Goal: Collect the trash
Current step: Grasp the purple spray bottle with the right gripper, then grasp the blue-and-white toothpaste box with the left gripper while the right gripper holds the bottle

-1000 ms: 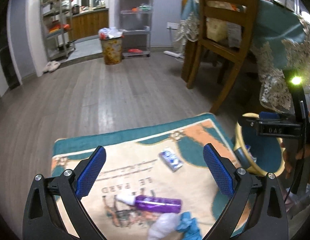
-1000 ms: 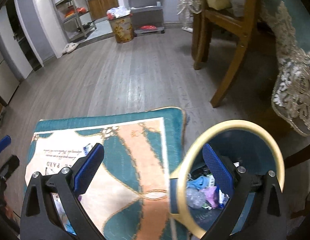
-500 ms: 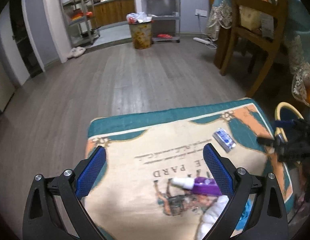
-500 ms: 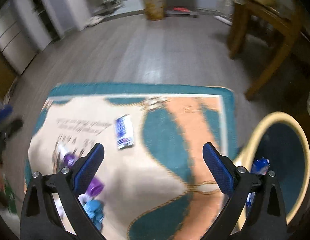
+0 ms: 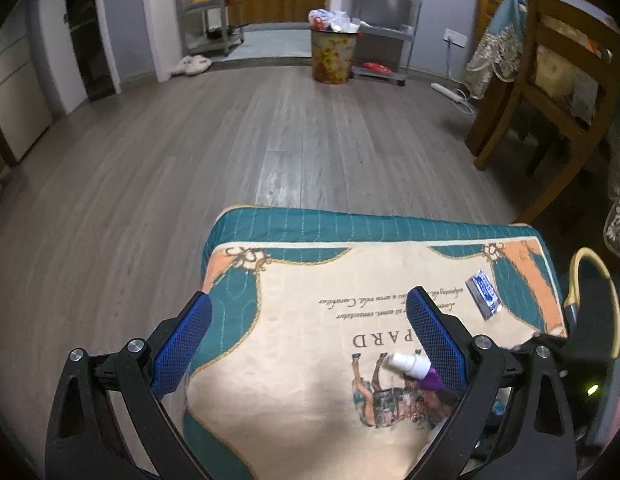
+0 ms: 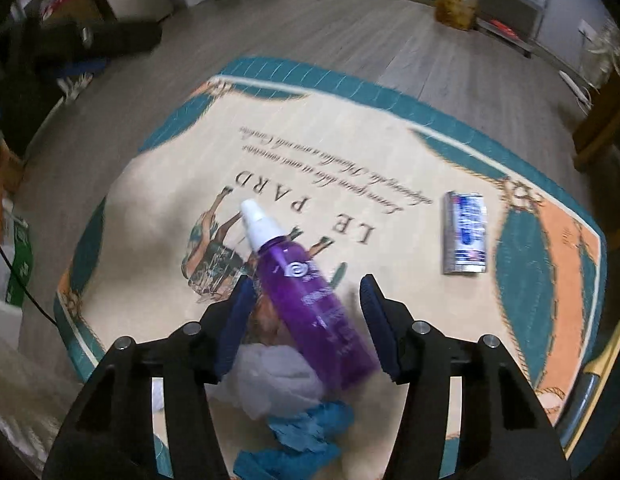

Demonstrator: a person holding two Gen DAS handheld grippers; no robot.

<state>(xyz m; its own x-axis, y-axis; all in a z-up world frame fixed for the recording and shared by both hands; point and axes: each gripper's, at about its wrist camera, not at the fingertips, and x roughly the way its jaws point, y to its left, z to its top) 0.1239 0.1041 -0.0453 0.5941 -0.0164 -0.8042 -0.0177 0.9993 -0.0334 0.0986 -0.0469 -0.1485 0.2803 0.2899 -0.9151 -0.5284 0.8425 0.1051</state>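
A purple spray bottle (image 6: pixel 310 292) with a white cap lies on the patterned rug (image 6: pixel 350 168). My right gripper (image 6: pixel 307 300) is open, its fingers on either side of the bottle's body, with gaps showing. A white crumpled wad (image 6: pixel 277 376) and a blue crumpled wrapper (image 6: pixel 305 436) lie just below the bottle. A silver-blue packet (image 6: pixel 466 232) lies to the right. My left gripper (image 5: pixel 310 328) is open and empty above the rug (image 5: pixel 310 360); the bottle's cap (image 5: pixel 408 362) and the packet (image 5: pixel 484 294) show to its right. The yellow-rimmed bin (image 5: pixel 590 300) stands at the rug's right edge.
A wooden chair (image 5: pixel 550 80) and a table with a teal lace cloth stand at the right. A full patterned waste bin (image 5: pixel 334 56) and metal shelves stand at the far wall. Wood floor lies beyond the rug. Boxes and a cable lie at the left in the right wrist view (image 6: pixel 17 256).
My right gripper has swung left from the bin to the purple bottle and narrowed its fingers around it. My left gripper has shifted left, so the trash now sits at its right.
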